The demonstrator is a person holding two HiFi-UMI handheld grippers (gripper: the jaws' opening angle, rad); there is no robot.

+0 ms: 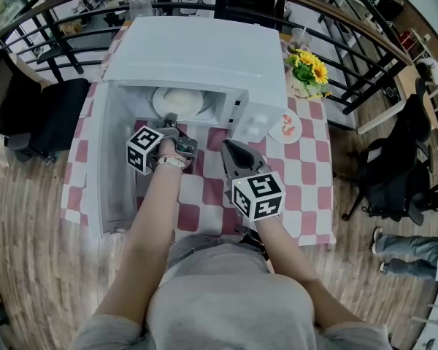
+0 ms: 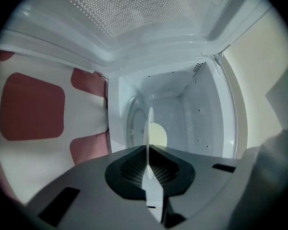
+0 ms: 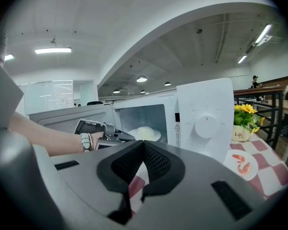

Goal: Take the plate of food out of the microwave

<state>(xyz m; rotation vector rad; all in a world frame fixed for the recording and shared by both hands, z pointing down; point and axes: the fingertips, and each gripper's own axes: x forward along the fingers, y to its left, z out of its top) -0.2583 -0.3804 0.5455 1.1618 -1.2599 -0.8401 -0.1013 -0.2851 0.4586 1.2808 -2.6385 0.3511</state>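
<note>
Since my left gripper has its jaws clamped on the near rim of the plate of food, which lies straight ahead inside the open microwave at upper centre, it is nearer than my right gripper, jaws together and empty, lower right.

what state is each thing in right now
microwave door: swung open
plate: inside the microwave, food on it, rim between the jaws
left gripper: shut on the plate's rim
right gripper: shut, empty, outside the microwave
flowers: upright in their pot
</note>
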